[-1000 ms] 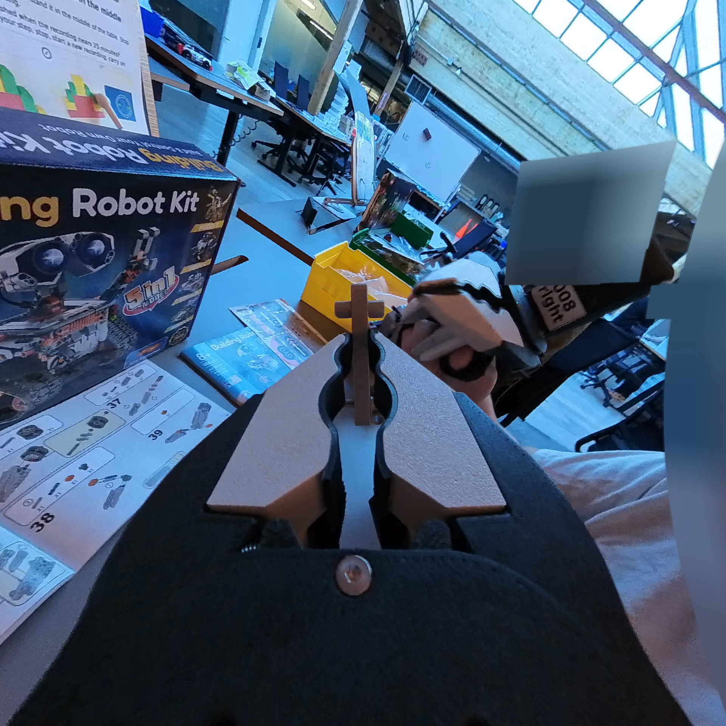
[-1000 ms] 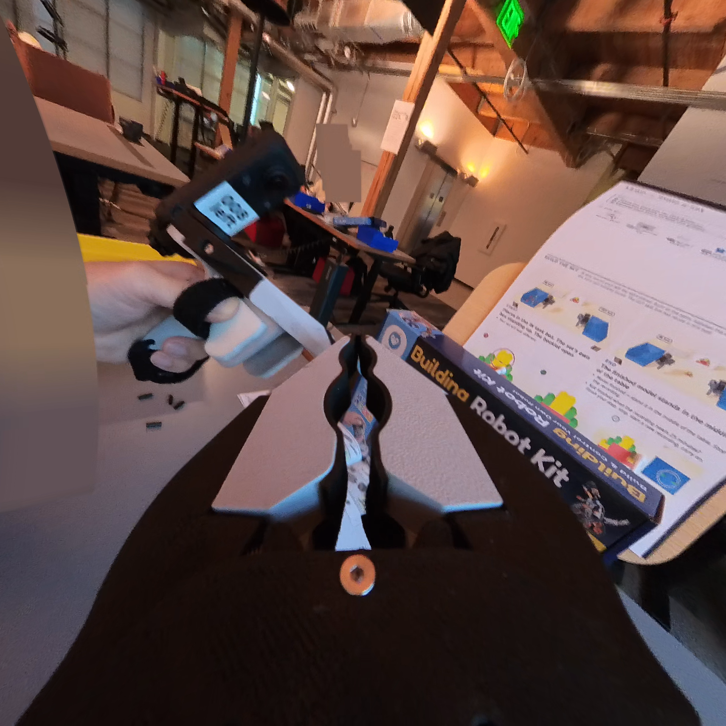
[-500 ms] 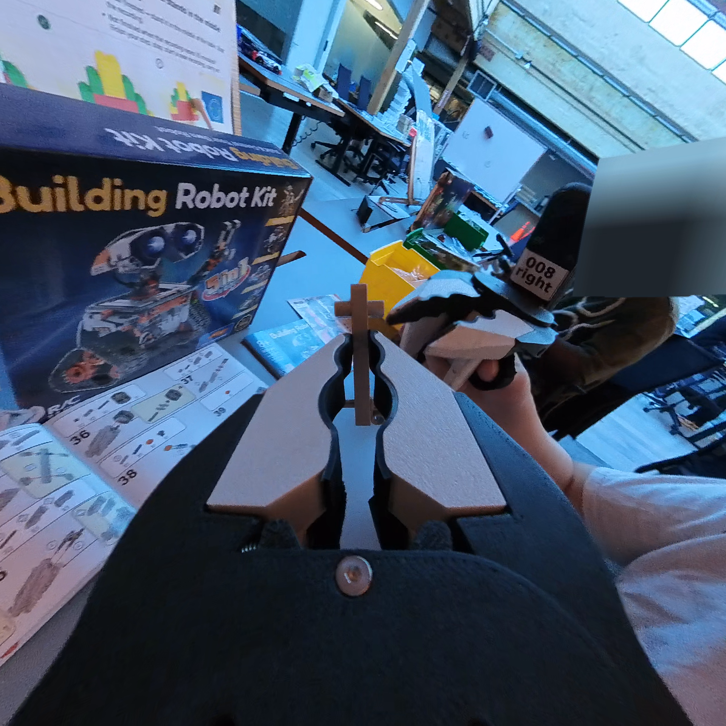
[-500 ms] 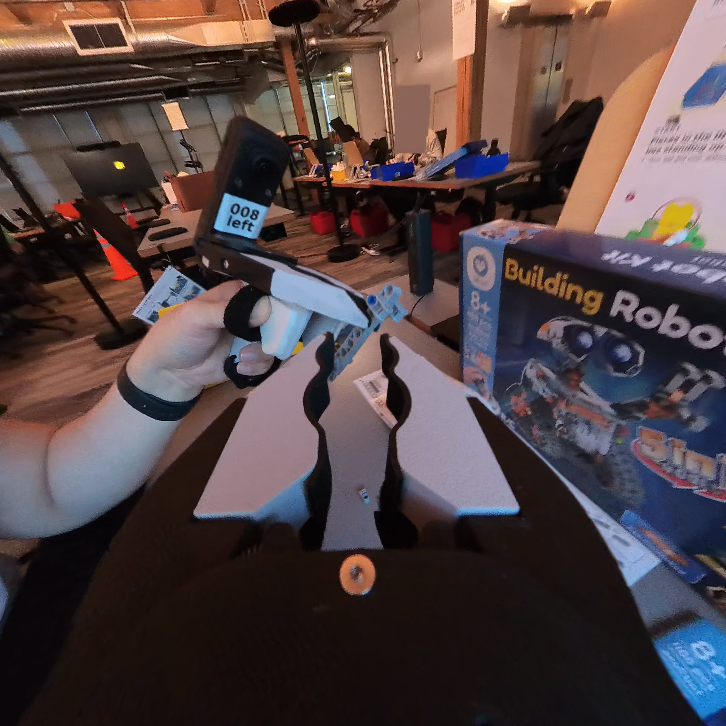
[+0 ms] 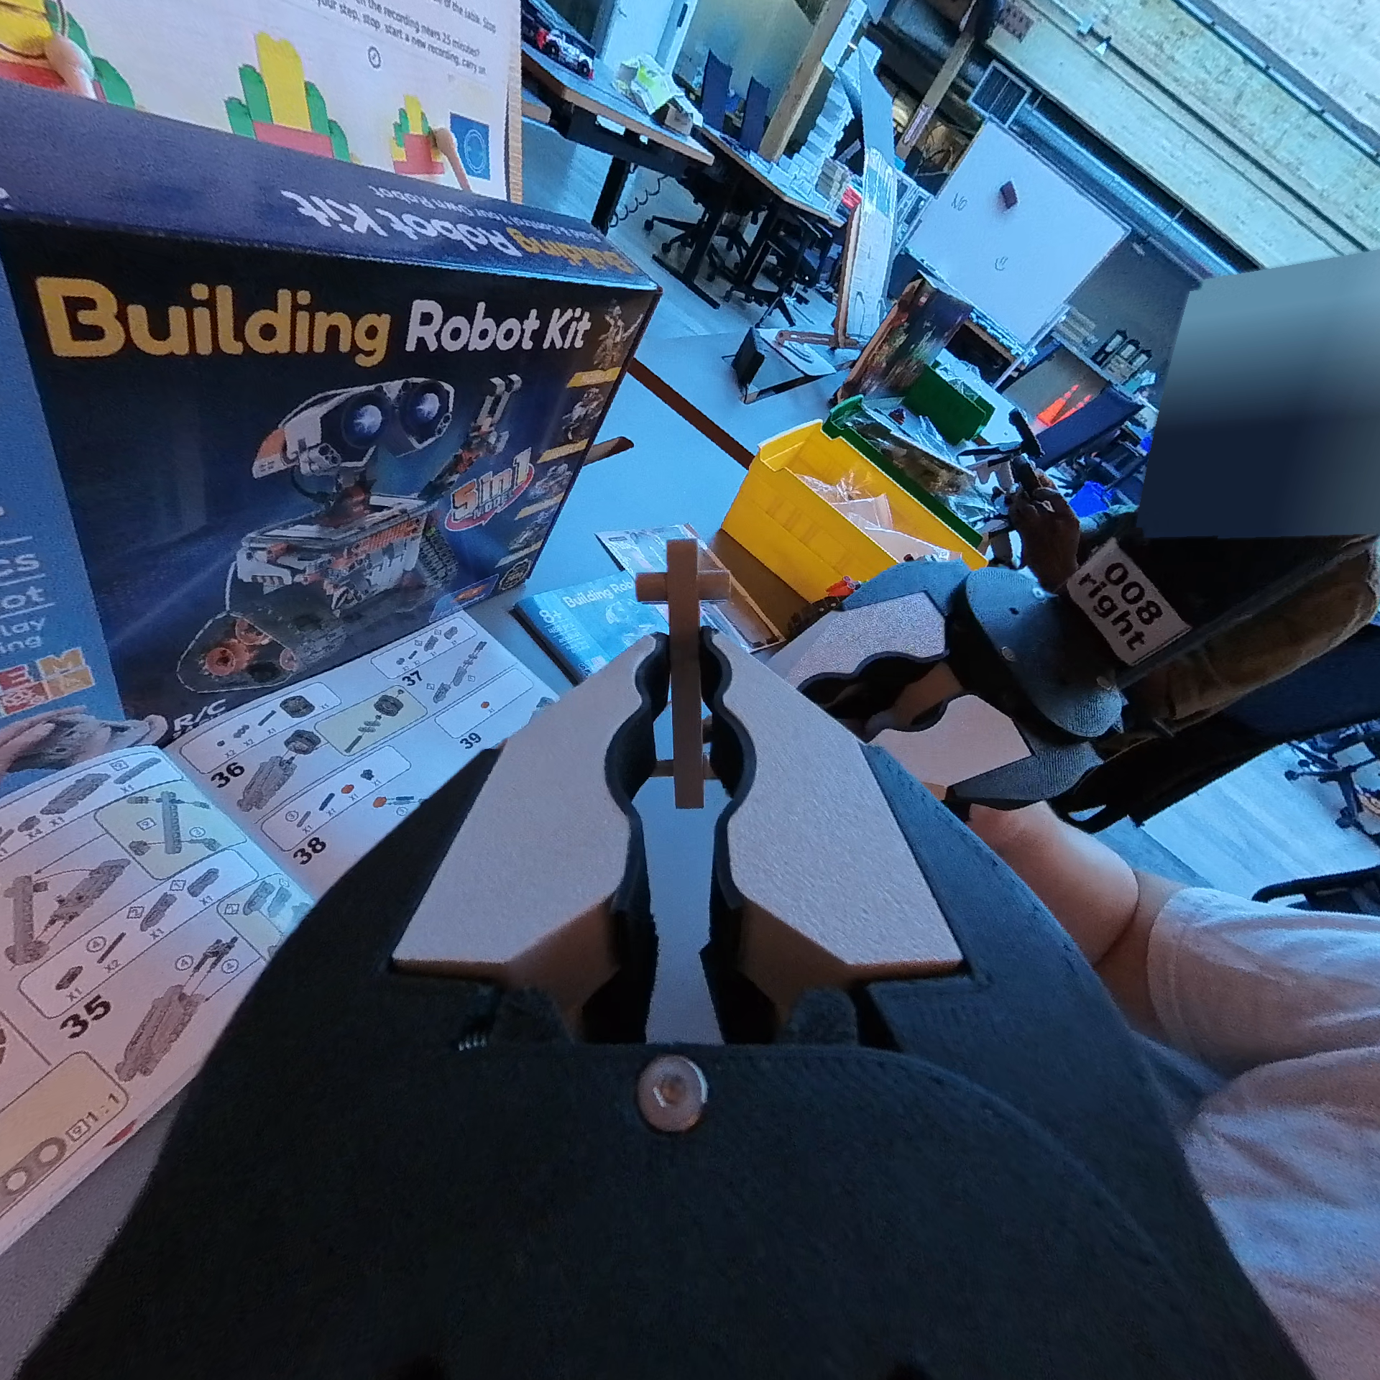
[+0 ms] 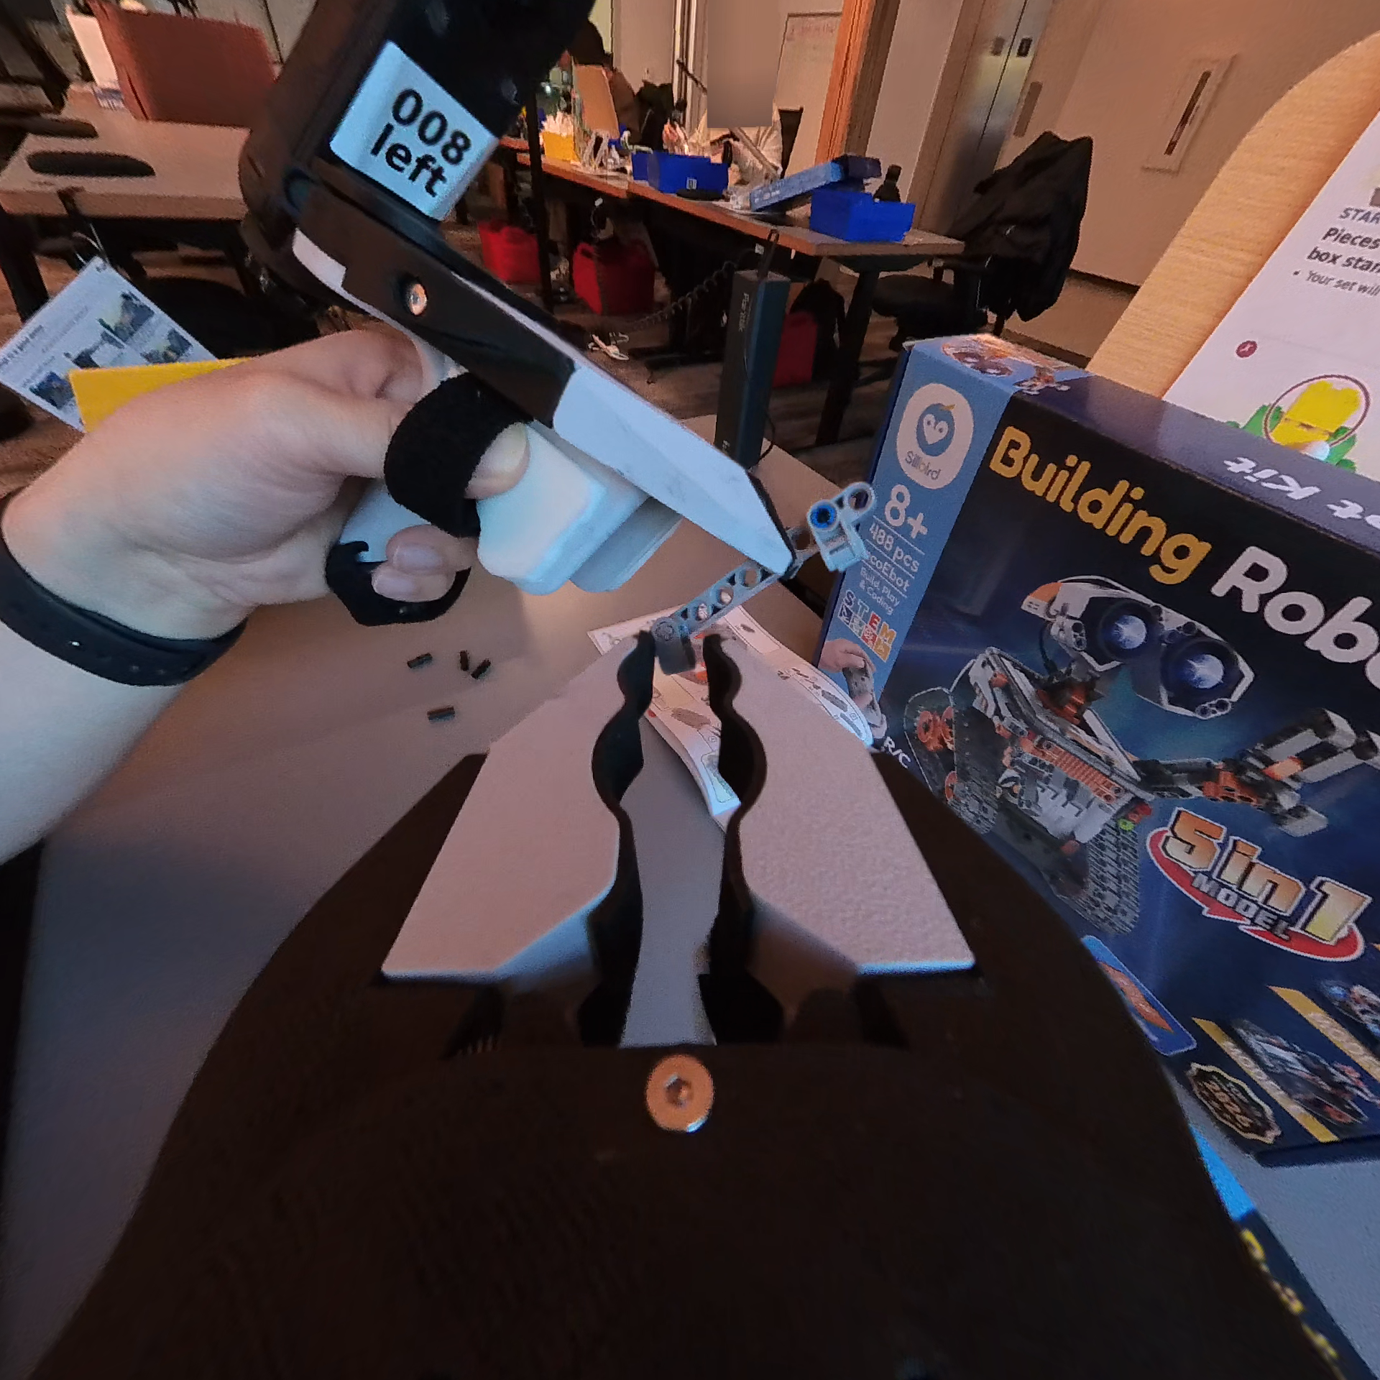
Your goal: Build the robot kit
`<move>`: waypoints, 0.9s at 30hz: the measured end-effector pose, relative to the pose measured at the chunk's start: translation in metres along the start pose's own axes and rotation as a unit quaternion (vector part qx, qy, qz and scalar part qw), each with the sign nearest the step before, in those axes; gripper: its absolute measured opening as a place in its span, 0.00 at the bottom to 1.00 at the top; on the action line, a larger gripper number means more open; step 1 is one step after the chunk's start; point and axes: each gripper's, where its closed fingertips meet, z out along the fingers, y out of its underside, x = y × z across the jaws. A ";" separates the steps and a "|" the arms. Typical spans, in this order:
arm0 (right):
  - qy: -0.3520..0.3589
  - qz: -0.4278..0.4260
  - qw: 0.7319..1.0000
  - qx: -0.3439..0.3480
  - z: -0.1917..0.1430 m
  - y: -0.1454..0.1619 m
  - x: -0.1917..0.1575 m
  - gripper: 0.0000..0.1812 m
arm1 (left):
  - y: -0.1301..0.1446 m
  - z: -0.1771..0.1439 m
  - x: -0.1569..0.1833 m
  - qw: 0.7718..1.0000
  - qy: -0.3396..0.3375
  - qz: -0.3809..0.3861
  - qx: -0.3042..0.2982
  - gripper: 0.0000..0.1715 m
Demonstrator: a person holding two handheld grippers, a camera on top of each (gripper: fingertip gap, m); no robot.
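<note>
My left gripper is shut on a thin grey holed beam and holds it upright above the table. In the right wrist view this beam runs down and left from the left gripper. A small grey and blue connector sits on its upper end. My right gripper has its jaws a narrow gap apart. The beam's dark lower end sits between the tips, and a sliver of gap shows on its right side. The right gripper also shows beside the left one.
A dark blue robot kit box stands on the grey table, also in the right wrist view. An open instruction manual lies before it. Several small black pins, a blue booklet and a yellow bin are nearby. Both grippers' tips are close together, under 4 cm apart.
My right gripper opened, swung toward the left gripper, then narrowed its jaws around the beam's lower end. The left gripper kept hold of the beam and turned toward the box.
</note>
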 end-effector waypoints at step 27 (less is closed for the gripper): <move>0.047 0.021 0.993 -0.104 0.019 0.096 0.050 0.00 | 0.035 -0.034 -0.075 0.986 -0.114 -0.045 -0.112 0.03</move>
